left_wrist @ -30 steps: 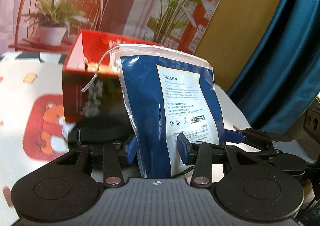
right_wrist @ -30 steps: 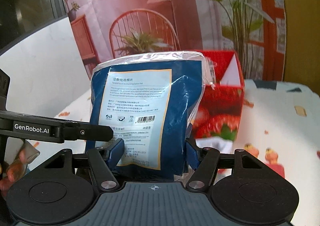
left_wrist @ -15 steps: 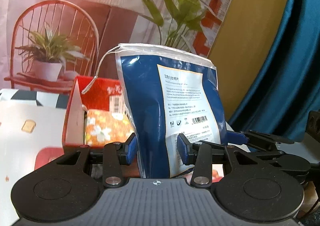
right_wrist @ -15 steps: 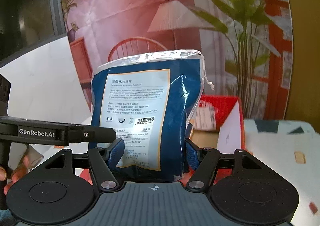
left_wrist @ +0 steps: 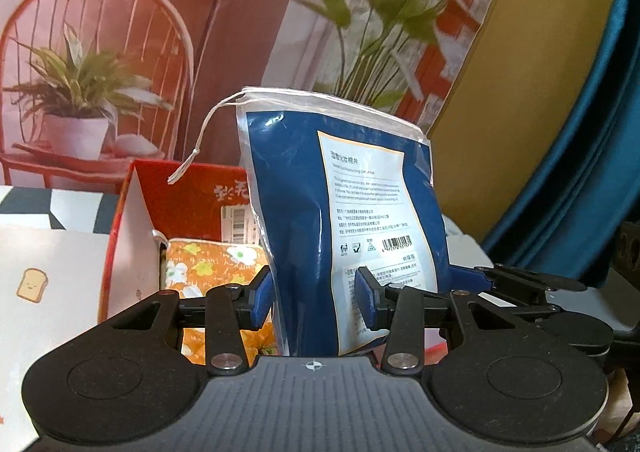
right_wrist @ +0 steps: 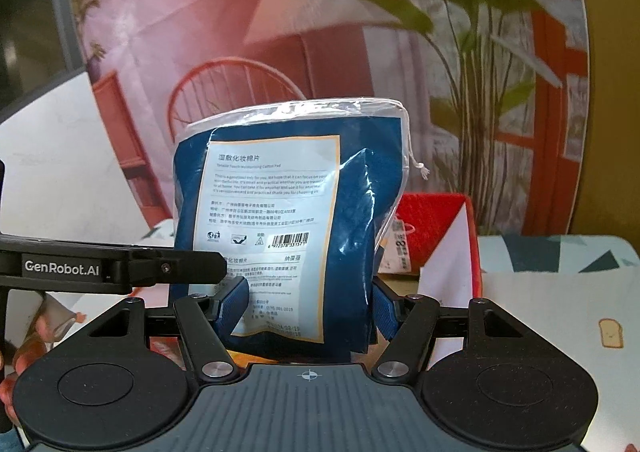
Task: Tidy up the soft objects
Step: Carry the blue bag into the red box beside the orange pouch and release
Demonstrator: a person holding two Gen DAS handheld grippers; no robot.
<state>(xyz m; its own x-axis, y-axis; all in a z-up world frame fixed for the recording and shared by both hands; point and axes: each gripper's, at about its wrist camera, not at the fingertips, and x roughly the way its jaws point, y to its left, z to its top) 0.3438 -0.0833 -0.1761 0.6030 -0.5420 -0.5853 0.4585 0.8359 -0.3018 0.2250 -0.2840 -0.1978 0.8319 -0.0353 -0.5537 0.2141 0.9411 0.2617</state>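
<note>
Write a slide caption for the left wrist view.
Left gripper clamps a blue cotton-pad bag upright above the open red box holding an orange floral pack.

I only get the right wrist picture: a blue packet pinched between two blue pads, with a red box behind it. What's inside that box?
Observer: In the left wrist view, an orange flowered pouch lies inside the red box.
Operator: And the black bar on my left, what is it?
Observer: That is the left gripper. Its own blue pads are shut on the lower part of the blue packet too.
Operator: What is off to the side of the packet, past my picture's edge?
Observer: A dark blue curtain hangs there.
</note>
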